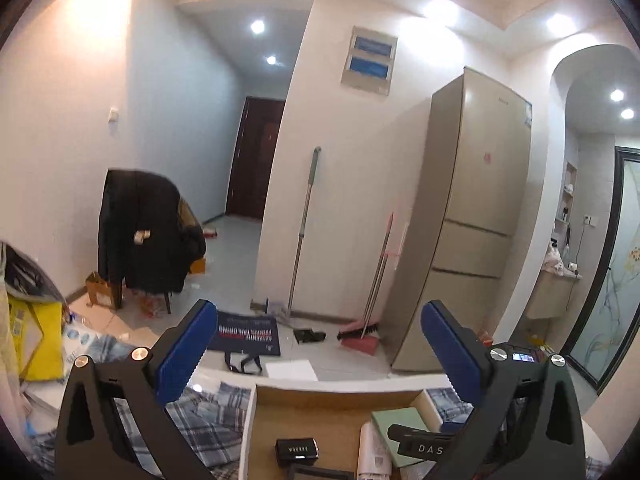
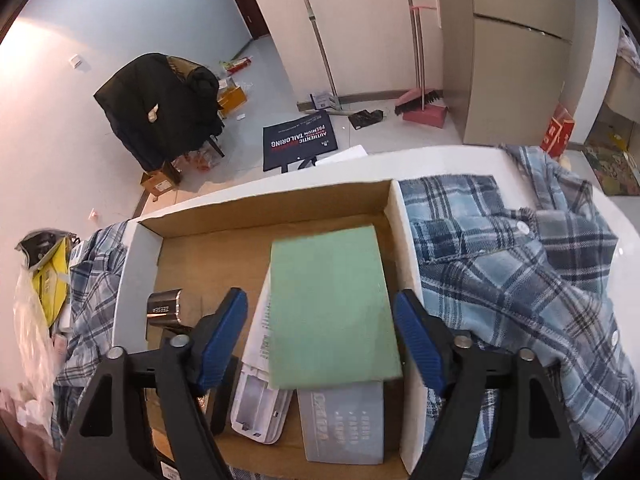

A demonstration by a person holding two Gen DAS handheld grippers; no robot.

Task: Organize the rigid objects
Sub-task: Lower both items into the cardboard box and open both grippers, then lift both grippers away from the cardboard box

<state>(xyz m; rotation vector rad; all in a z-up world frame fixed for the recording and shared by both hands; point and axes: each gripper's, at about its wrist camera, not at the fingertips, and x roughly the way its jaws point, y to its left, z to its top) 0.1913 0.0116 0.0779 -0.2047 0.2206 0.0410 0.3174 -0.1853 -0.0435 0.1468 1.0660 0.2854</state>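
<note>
Right gripper [image 2: 320, 340] spread wide, straddling green pad [image 2: 332, 304] in box [image 2: 264, 200].
Pad's long axis runs away from jaws; contact seemingly absent; left gripper [image 1: 320, 356] wide, empty, farther.

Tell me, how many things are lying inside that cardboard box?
4 visible: green book on top, white case beneath its left, grey box under its near end, small dark metal item at left. Grippers may hide more.

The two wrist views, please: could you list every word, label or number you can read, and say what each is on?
"AUTHENTIC PREMIUM TAILORING": dark bag on the floor, seen upside down.
"ZEESEA": small dark-and-silver box in the cardboard box.
"DAS", cut off: black gripper part at the bottom of the left wrist view.
Too blurred to read: grey card, white remote-like item, red carton.
</note>
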